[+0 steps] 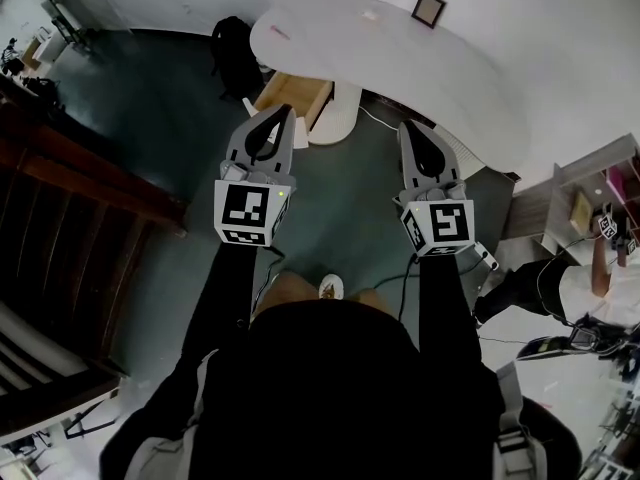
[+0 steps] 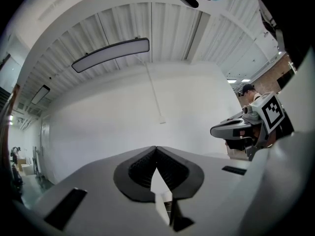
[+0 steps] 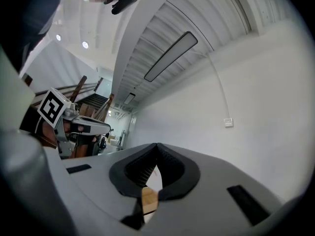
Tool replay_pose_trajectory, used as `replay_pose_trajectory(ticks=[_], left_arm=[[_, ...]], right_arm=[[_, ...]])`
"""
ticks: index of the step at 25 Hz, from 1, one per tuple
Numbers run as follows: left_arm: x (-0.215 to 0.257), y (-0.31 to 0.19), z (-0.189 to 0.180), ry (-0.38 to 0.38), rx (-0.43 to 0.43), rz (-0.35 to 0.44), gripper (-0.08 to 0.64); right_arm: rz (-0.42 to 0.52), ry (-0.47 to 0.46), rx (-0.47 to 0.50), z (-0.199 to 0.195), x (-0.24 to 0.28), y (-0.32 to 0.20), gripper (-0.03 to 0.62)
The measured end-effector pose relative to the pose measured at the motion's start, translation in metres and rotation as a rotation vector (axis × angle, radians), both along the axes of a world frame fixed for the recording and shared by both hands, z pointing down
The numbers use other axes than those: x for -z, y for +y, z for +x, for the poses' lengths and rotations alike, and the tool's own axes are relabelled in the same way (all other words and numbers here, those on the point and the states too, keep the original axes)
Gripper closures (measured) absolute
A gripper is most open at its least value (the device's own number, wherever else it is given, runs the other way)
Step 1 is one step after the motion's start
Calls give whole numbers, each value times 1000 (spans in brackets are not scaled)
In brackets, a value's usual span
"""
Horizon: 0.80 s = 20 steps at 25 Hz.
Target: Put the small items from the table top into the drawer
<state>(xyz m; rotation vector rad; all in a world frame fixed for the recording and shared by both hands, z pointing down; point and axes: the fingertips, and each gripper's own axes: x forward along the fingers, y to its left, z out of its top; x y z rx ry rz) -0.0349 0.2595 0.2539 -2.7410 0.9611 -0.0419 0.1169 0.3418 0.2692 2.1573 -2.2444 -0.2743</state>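
Observation:
A white oval table (image 1: 440, 78) stands ahead of me in the head view. On its top lie a small pink item (image 1: 279, 32), a small pale item (image 1: 370, 14) and a dark-framed square (image 1: 428, 8). Under its near left side a wooden drawer (image 1: 295, 96) stands pulled open. My left gripper (image 1: 286, 114) is held level in the air short of the drawer, shut and empty. My right gripper (image 1: 409, 128) is level beside it, shut and empty too. In each gripper view the black pads (image 2: 170, 168) (image 3: 170, 170) meet at the tips, with only white wall beyond.
A black chair (image 1: 235, 53) stands left of the table, whose white pedestal (image 1: 338, 116) is by the drawer. A dark wooden railing (image 1: 80, 168) runs along the left. A shelf unit (image 1: 590, 198) and another person (image 1: 590, 283) are at the right. Cables lie on the floor (image 1: 180, 118).

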Motion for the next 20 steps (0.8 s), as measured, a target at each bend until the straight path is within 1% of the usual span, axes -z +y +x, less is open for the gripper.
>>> replay_pose_trajectory(ticks=[6, 10, 14, 17, 20], left_arm=[[0, -13, -2, -7, 10, 0, 545], [0, -32, -6, -6, 21, -4, 545], [-8, -60, -10, 3, 29, -16, 545], [-14, -86, -6, 1, 25, -22, 545], [-18, -117, 0, -5, 16, -31, 545]], right_arm=[[-2, -10, 14, 0, -3, -15, 565], [-3, -16, 24, -2, -3, -35, 565], [-1, -17, 24, -4, -8, -61, 565], [0, -21, 34, -1, -12, -88, 565], [-4, 4, 51, -1, -14, -121, 565]])
